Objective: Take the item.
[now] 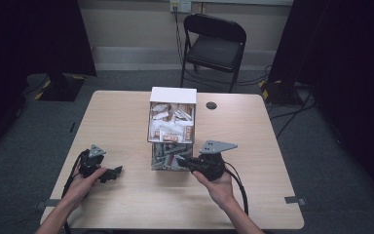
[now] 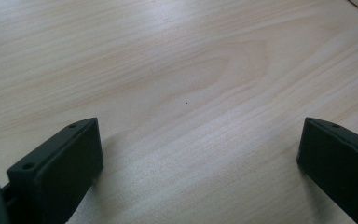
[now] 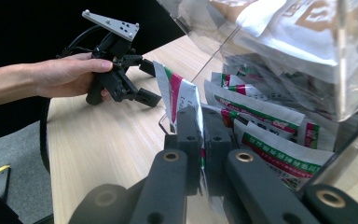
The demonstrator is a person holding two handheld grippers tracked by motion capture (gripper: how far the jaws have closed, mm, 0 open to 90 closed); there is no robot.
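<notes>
right gripper (image 3: 202, 119): flat black fingers clenched on a crinkly foil sachet (image 3: 179, 95) at the clear plastic dispenser (image 1: 171, 139) mouth | left gripper (image 2: 200, 163): fingers released, wide over pale woodgrain table (image 2: 177, 70)

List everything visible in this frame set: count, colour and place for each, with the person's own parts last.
table: one, light wood, centre of the high view
clear dispenser box: one, white top, mid-table, two tiers
white-and-brown packets: many, upper tier
silver packets: several, red and green print, lower tier
silver packet: one, pinched at the lower tier's opening
folding chair: one, black, behind the table
round disc: one, dark, far table edge
left gripper: black, open, over bare table
right gripper: black, fingers shut on the silver packet
hands: two, one per gripper
</notes>
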